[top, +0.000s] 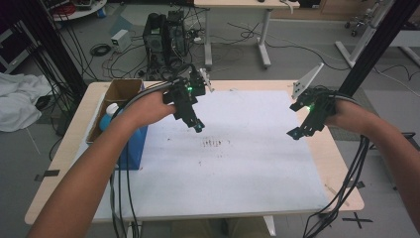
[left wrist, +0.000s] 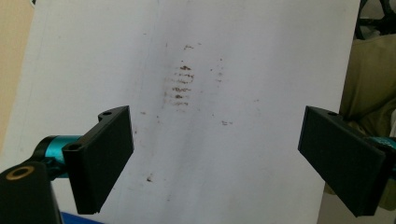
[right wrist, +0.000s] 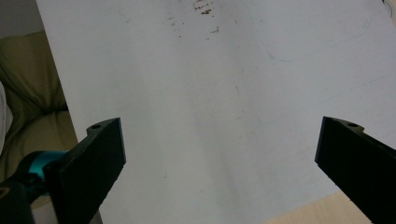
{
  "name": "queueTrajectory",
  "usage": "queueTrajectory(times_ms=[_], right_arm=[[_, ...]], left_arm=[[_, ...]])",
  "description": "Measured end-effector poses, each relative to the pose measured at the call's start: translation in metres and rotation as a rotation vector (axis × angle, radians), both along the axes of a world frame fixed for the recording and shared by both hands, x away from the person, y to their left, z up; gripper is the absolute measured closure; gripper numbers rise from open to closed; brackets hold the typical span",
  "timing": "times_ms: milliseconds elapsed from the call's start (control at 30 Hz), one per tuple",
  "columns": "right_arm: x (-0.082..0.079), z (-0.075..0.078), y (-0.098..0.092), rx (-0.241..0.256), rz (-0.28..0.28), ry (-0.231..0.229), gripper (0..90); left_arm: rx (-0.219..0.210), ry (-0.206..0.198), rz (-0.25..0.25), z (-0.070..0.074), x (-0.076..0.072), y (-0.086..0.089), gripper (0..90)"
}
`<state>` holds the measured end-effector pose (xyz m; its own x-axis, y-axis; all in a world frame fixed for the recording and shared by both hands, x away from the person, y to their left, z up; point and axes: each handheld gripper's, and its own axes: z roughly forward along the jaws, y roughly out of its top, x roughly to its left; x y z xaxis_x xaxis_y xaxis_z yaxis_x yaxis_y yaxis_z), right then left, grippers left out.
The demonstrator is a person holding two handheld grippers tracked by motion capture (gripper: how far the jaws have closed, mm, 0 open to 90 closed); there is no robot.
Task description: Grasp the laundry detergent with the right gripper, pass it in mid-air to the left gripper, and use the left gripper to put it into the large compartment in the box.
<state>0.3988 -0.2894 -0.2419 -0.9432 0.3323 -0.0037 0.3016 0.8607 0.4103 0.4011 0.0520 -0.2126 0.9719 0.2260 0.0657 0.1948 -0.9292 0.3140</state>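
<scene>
High view has both grippers hovering empty over the white sheet (top: 233,163), the left gripper (top: 193,120) at about 11 o'clock of the brown smudge marks (top: 216,143) and the right gripper (top: 301,131) at 3 o'clock; both sets of jaws stand wide apart, so I judge the work not yet begun. At 9 o'clock, the cardboard box (top: 121,91) holding a blue-capped bottle (top: 110,113) is partly hidden by the left forearm, its contents unclear.

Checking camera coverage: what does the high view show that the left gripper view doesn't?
High view alone: the cardboard box at the table's left edge, the blue box beside it, both forearms, and the right gripper.

Left gripper view alone: the left gripper close up, jaws wide apart, nothing between them.

Shared: the white sheet and its brown smudges.
</scene>
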Motion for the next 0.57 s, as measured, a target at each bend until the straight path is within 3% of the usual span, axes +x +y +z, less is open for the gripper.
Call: queueTrajectory(times_ms=[100, 400, 500, 567], right_arm=[[0.0004, -0.0004, 0.001, 0.002, 0.011, -0.001, 0.7], [-0.0009, -0.0032, 0.0042, 0.001, 0.011, 0.005, 0.7], [-0.0007, -0.0037, 0.004, 0.004, 0.016, 0.001, 0.7], [-0.0005, -0.004, 0.0037, 0.004, 0.018, 0.001, 0.7]], left_arm=[[-0.019, -0.005, 0.002, -0.0011, -0.0002, 0.001, 10.4], [-0.001, 0.003, 0.001, -0.0018, -0.0011, 0.0018, 10.4], [-0.024, 0.006, 0.003, -0.0032, -0.0007, 0.0028, 10.4], [-0.008, 0.01, 0.004, -0.0014, -0.0002, 0.0035, 10.4]])
